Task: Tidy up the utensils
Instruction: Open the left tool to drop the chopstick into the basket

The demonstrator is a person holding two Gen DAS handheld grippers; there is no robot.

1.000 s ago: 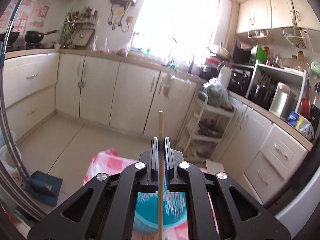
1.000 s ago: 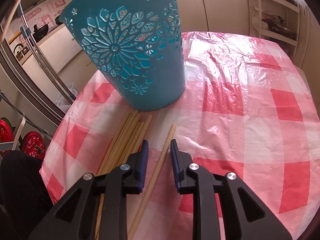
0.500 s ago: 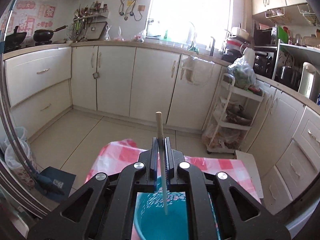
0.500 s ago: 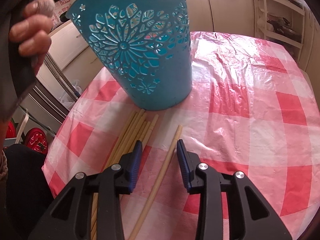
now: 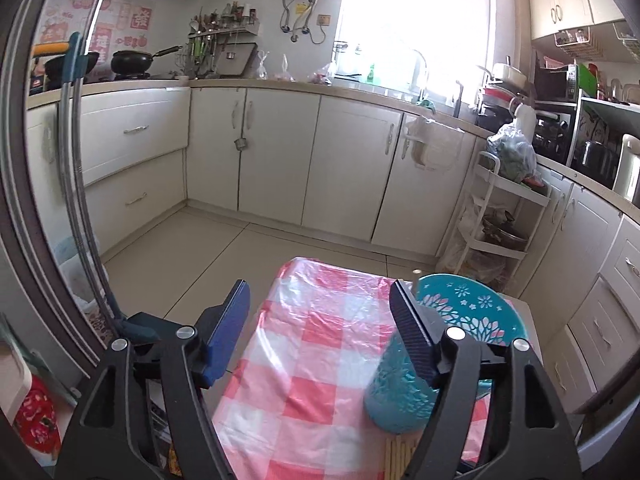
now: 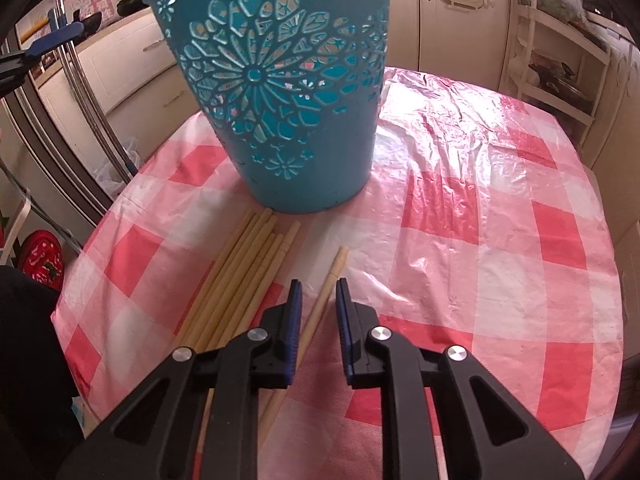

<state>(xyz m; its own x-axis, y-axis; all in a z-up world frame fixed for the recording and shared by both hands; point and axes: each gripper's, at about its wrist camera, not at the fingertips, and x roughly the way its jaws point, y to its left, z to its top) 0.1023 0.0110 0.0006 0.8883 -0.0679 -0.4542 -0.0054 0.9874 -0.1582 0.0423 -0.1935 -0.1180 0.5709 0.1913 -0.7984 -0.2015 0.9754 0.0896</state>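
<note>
A teal cut-out bucket [image 6: 288,100] stands on the red-checked tablecloth [image 6: 480,220]. In front of it lie a bundle of several wooden chopsticks [image 6: 240,276] and, apart to the right, a single chopstick [image 6: 332,276]. My right gripper [image 6: 319,284] straddles that single chopstick; its jaws are closing, with gaps still showing on both sides of the stick. In the left wrist view the bucket [image 5: 460,312] sits behind my right finger, and a chopstick tip [image 5: 416,271] pokes above its rim. My left gripper [image 5: 320,292] hangs over the cloth, its jaws opening wide around nothing.
The table is small, and its far edge [image 5: 332,266] drops to the tiled floor. A metal pole [image 5: 76,200] stands at the left. Cream cabinets [image 5: 352,168] line the walls, and a white wire rack [image 5: 500,224] stands beyond the table on the right.
My left gripper let go of the chopstick it held over the bucket, opened wide and sank, ending left of the bucket. My right gripper's jaws widened, then narrowed around the single chopstick.
</note>
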